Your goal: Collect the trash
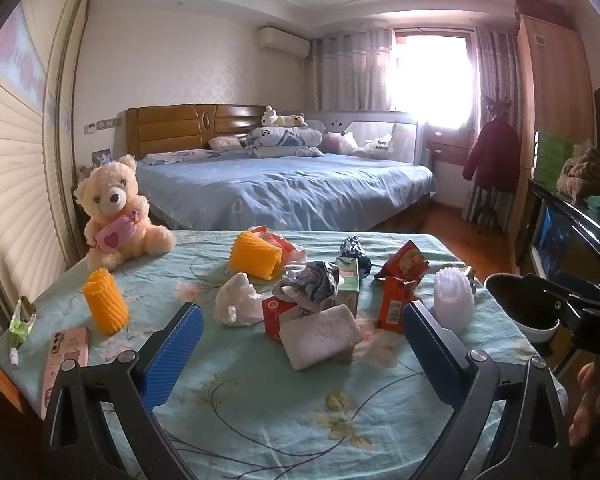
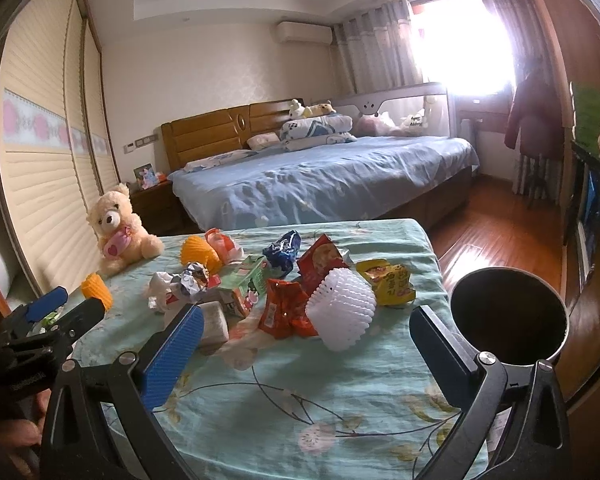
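Trash lies piled on a table with a floral green cloth (image 1: 260, 420). In the left wrist view I see a white foam block (image 1: 320, 336), a crumpled white wrapper (image 1: 236, 300), red snack packets (image 1: 396, 304), a green carton (image 1: 348, 280), orange foam nets (image 1: 105, 300) and a white foam net (image 1: 452, 300). My left gripper (image 1: 300, 344) is open and empty, just before the foam block. My right gripper (image 2: 306, 344) is open and empty, near the white foam net (image 2: 340, 308) and a red packet (image 2: 284, 308). A yellow packet (image 2: 388, 284) lies behind. A dark bin (image 2: 508, 316) stands at the table's right edge.
A teddy bear (image 1: 116, 212) sits at the table's far left corner. A pink phone (image 1: 66, 356) lies near the left edge. A bed (image 1: 292, 188) stands behind the table. Wooden floor (image 2: 492, 232) runs to the right, beside a dark cabinet (image 1: 572, 240).
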`<state>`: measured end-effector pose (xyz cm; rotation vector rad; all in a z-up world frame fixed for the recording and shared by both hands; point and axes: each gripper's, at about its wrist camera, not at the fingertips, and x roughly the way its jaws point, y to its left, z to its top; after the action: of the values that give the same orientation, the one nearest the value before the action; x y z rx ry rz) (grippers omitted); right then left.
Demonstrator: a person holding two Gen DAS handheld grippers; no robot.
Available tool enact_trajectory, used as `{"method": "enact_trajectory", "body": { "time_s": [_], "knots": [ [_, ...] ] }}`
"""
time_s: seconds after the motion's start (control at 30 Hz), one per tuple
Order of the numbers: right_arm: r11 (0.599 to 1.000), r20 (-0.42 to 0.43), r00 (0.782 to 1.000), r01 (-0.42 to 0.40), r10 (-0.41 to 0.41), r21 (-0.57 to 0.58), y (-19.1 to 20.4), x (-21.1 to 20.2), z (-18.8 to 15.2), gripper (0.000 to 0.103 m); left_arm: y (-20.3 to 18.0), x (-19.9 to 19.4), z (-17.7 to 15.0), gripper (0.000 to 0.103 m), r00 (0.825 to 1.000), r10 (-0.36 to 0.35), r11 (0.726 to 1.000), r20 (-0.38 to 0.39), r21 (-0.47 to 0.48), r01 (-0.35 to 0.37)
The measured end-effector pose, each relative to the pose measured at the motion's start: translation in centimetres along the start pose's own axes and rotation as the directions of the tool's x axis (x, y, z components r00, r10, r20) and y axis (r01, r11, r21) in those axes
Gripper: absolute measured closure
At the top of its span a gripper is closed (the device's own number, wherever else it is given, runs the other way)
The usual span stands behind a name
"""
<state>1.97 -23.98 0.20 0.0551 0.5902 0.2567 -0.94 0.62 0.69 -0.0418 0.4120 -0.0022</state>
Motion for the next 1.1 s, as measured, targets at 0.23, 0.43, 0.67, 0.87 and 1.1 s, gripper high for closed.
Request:
{"method": "enact_trajectory", "body": {
  "time_s": [0.23,0.43,0.67,0.87,1.1],
  "knots": [
    [1.000,0.002,1.000,-0.007,0.007,0.003,-0.08,0.15,0.12,0.000,-0.09,0.08,0.02,0.004,1.000,0.003,1.000,0.004,0.005,-0.003],
    [1.000,0.003,1.000,-0.006,0.006,0.004,-0.17,0.07,0.08,0.000,-0.29,0.16,0.11,0.004,1.000,0.006,1.000,0.008,0.008,-0.006],
    [1.000,0.003,1.000,-0.011,0.011,0.005,-0.10,0.31,0.01,0.000,-0.31,0.15,0.19,0.004,1.000,0.010,1.000,0.010,0.006,-0.010],
    [1.000,0.002,1.000,-0.013,0.013,0.009,-0.14,0.30,-0.04,0.000,-0.30,0.19,0.16,0.004,1.000,0.009,1.000,0.008,0.006,-0.009],
    [1.000,-0.007,1.000,-0.018,0.018,0.013,0.07,0.58,-0.11,0.000,-0.17,0.37,0.04,0.004,1.000,0.005,1.000,-0.002,0.009,-0.005]
  ]
}}
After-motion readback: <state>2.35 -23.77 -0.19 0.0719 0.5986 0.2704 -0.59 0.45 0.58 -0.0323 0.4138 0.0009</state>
